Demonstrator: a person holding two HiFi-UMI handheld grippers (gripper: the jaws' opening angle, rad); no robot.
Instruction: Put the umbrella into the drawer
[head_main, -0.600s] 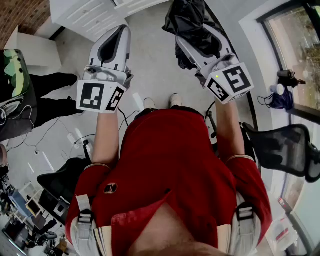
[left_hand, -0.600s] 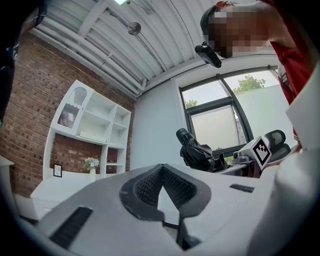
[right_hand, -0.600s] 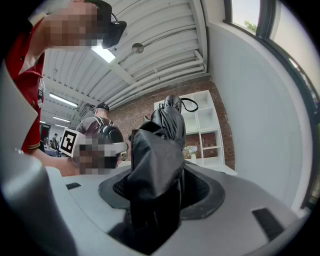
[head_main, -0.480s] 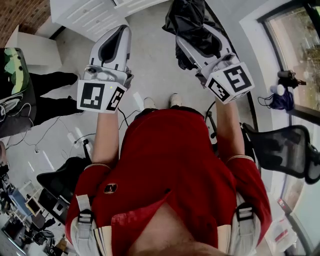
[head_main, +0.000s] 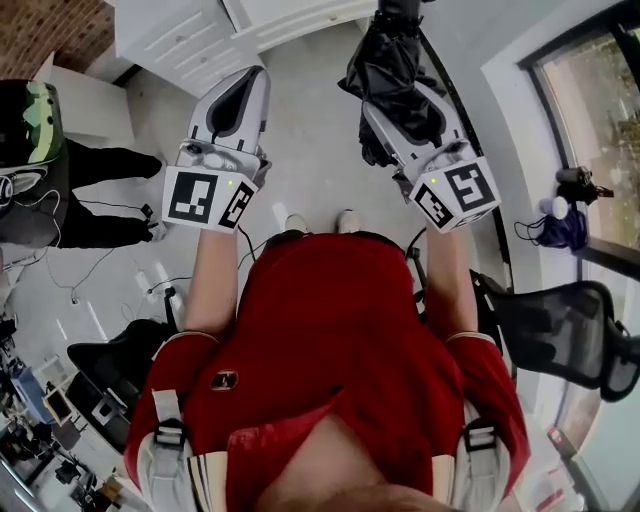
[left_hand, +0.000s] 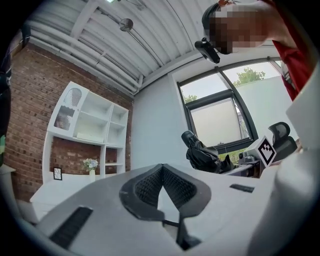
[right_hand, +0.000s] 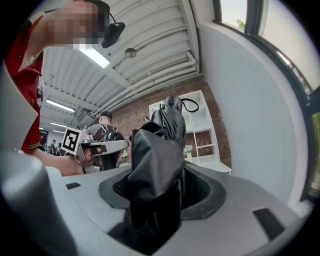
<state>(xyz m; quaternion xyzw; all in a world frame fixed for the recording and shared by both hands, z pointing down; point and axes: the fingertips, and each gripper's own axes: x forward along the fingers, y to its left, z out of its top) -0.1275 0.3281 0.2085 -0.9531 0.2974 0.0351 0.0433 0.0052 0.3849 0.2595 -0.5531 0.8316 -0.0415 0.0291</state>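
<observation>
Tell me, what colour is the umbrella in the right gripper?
The umbrella is plain black; the right gripper view shows it best.

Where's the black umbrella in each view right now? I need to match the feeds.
Head view: umbrella at the top, right of centre, in the right hand-held gripper.
Left gripper view: umbrella right of centre, mid-height.
Right gripper view: umbrella at centre, between the jaws.
Shared landmark: brick wall.

No words or numbers could be read anywhere. Only black-and-white square markers showed on the left hand-held gripper (head_main: 246, 82) and the right hand-held gripper (head_main: 392, 95), plus an illegible emblem (head_main: 222, 379) on the red shirt (head_main: 345, 320).
</observation>
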